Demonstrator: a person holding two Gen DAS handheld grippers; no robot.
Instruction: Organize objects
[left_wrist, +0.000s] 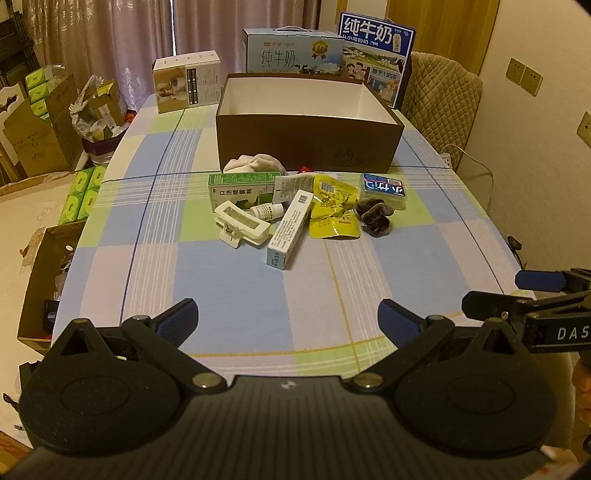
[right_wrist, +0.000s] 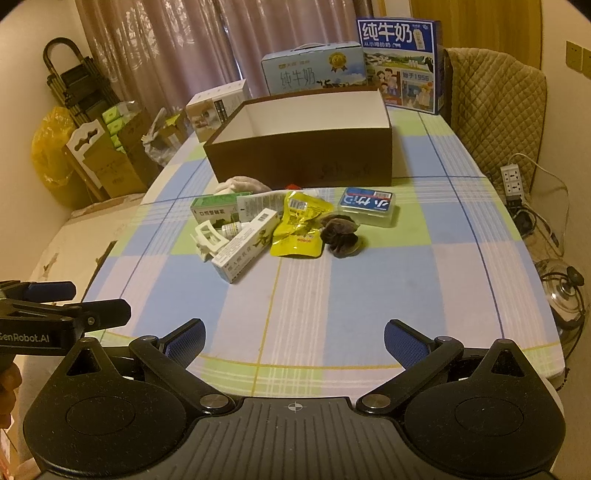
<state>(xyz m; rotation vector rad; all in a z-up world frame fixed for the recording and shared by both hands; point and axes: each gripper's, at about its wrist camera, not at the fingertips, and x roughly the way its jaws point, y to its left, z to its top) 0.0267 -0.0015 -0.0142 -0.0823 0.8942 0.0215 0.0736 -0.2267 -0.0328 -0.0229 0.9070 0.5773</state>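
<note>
An open brown box (left_wrist: 306, 142) (right_wrist: 299, 158) with a white inside stands mid-table. In front of it lies a pile: a white hair claw (left_wrist: 242, 225) (right_wrist: 208, 236), a long white carton (left_wrist: 290, 229) (right_wrist: 245, 249), a green carton (left_wrist: 240, 190) (right_wrist: 214, 208), a small white bottle (left_wrist: 266, 211), a yellow pouch (left_wrist: 332, 208) (right_wrist: 299, 229), a dark scrunchie (left_wrist: 375, 216) (right_wrist: 341, 234), a blue tissue pack (left_wrist: 384, 190) (right_wrist: 367, 205) and a white cloth (left_wrist: 255, 162) (right_wrist: 238, 182). My left gripper (left_wrist: 288, 319) and right gripper (right_wrist: 293, 336) are open and empty, near the table's front edge.
The checked tablecloth (left_wrist: 236, 288) (right_wrist: 332, 291) covers the table. Milk cartons (left_wrist: 295, 51) (right_wrist: 400, 61) and a white box (left_wrist: 186, 81) stand behind the brown box. A padded chair (left_wrist: 441, 96) is at the far right. Cardboard boxes (left_wrist: 40, 133) crowd the floor at left.
</note>
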